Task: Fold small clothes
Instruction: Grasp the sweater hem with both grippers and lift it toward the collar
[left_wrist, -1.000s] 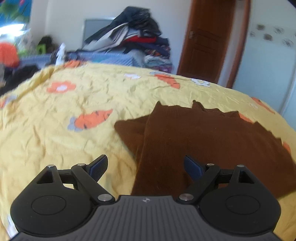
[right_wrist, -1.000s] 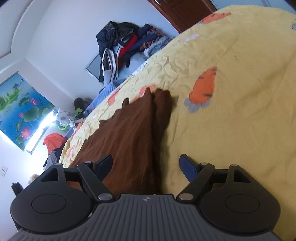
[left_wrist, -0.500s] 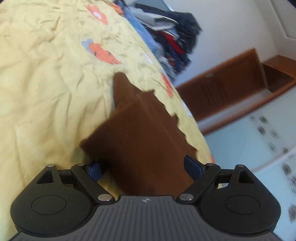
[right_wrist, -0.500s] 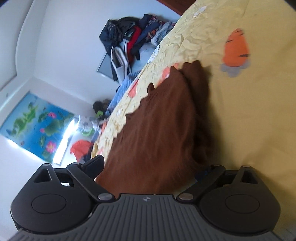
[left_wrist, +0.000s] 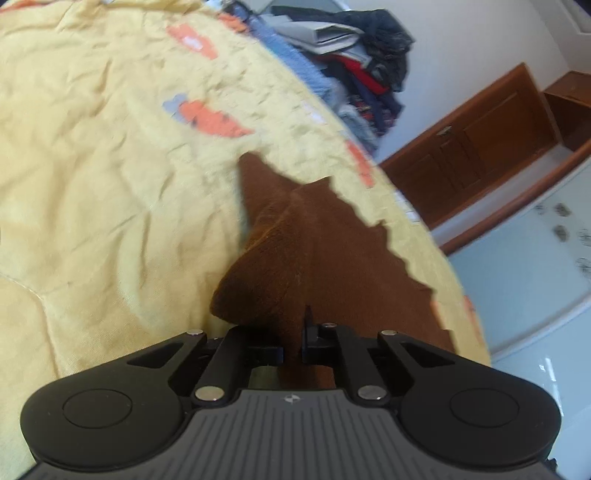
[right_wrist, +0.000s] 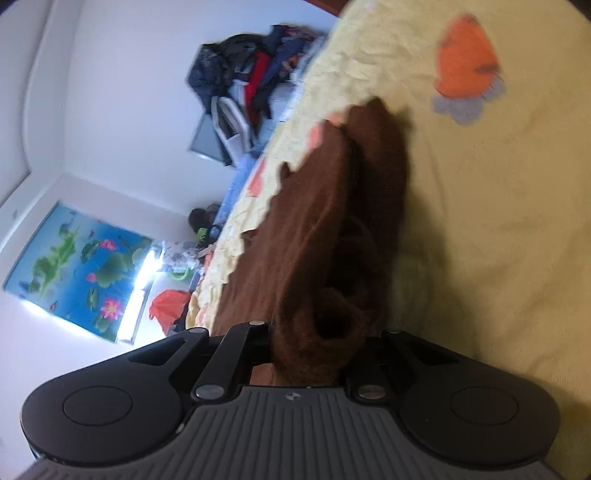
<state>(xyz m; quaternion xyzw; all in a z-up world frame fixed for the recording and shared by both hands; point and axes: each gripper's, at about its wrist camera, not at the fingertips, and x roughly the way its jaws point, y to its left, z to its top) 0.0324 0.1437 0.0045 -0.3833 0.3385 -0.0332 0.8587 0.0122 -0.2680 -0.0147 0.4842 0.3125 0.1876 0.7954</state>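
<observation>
A brown knit garment (left_wrist: 332, 251) with a zigzag edge lies flat on a yellow bedspread (left_wrist: 110, 184) printed with orange carrots. My left gripper (left_wrist: 293, 347) has its jaws closing down tight on the garment's near left corner, and the cloth puckers up into a ridge between the pads. In the right wrist view the same garment (right_wrist: 314, 221) runs away from me, and my right gripper (right_wrist: 317, 343) is closing hard on its near right corner. The bunched cloth there hides the fingertips.
A heap of dark and red clothes (left_wrist: 362, 55) is stacked beyond the bed's far edge, also seen as the clothes pile (right_wrist: 251, 74). A brown wooden door (left_wrist: 472, 147) stands past the bed. A blue lotus poster (right_wrist: 81, 266) and an orange bag (right_wrist: 170, 306) lie to the left.
Both grippers went from wide open to shut on the garment's near corners. Both views rolled, the left one strongly, and the cloth now bunches up at each grip.
</observation>
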